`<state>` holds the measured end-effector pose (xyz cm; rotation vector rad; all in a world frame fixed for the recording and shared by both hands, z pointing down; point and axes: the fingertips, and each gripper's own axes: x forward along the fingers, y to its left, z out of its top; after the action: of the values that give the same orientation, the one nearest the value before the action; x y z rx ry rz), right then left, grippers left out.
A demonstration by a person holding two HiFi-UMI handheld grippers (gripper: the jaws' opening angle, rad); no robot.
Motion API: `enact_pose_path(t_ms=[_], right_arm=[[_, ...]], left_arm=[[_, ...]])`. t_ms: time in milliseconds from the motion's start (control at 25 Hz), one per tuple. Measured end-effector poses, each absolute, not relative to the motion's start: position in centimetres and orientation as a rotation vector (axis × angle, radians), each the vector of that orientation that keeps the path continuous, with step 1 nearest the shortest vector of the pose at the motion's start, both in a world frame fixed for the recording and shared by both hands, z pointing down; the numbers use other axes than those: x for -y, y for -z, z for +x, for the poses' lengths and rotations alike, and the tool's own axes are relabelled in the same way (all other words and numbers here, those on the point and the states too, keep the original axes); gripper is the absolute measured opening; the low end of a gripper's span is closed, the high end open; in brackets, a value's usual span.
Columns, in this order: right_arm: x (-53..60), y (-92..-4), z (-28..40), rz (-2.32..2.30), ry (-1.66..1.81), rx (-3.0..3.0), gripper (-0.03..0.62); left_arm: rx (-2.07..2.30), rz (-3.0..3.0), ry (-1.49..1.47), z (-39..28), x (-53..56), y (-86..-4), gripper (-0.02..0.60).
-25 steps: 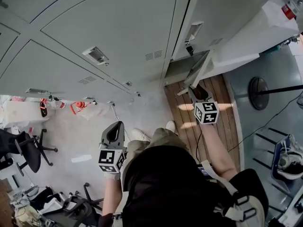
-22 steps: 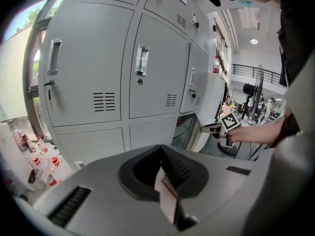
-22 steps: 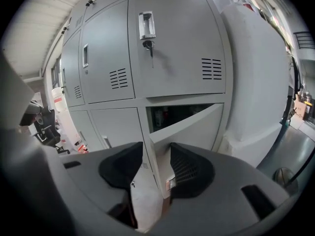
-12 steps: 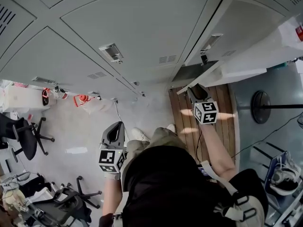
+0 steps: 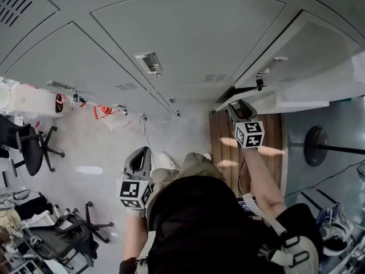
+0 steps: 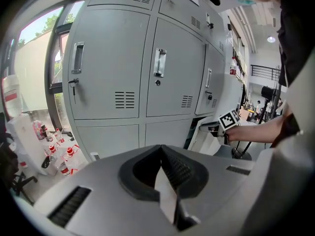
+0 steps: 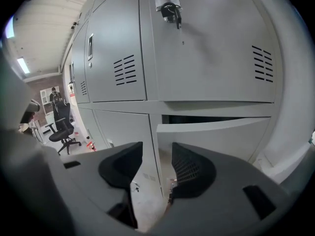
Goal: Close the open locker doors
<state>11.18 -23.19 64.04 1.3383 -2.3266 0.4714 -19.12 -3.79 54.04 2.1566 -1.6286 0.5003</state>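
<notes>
Item one, left gripper (image 6: 161,149): I hold it low at my left side, fingers pressed together with nothing between them, facing the closed grey lockers (image 6: 147,58). Item two, right gripper (image 7: 156,147): fingers apart, held at the lower-row open locker door (image 7: 216,132). The door's free edge shows in the gap between them, and I cannot tell whether either pad touches it. The door stands ajar, with a dark slit above its top edge, over a wooden floor strip (image 5: 222,138). Also listed: office chair (image 5: 31,153), red-capped bottles (image 6: 61,156) on the floor by the lockers.
</notes>
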Motion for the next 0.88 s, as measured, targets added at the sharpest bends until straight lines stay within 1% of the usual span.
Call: enact_pose_path(t_ms=[360, 680, 880], right_arm=[[26.0, -64.5, 9.8, 1.272, -0.439, 2.358, 0.186], [27.8, -64.6, 9.2, 1.25, -0.407, 2.353, 0.208], [27.8, -64.7, 9.0, 1.255, -0.379, 2.347, 0.209]], left_arm=[[1.706, 2.078, -0.487, -19.6, 3.4, -54.4, 0.009], [1.75, 2.027, -0.475, -20.0, 2.9, -54.7, 0.009], [1.76, 2.01, -0.47, -20.4, 2.8, -54.9, 0.009]])
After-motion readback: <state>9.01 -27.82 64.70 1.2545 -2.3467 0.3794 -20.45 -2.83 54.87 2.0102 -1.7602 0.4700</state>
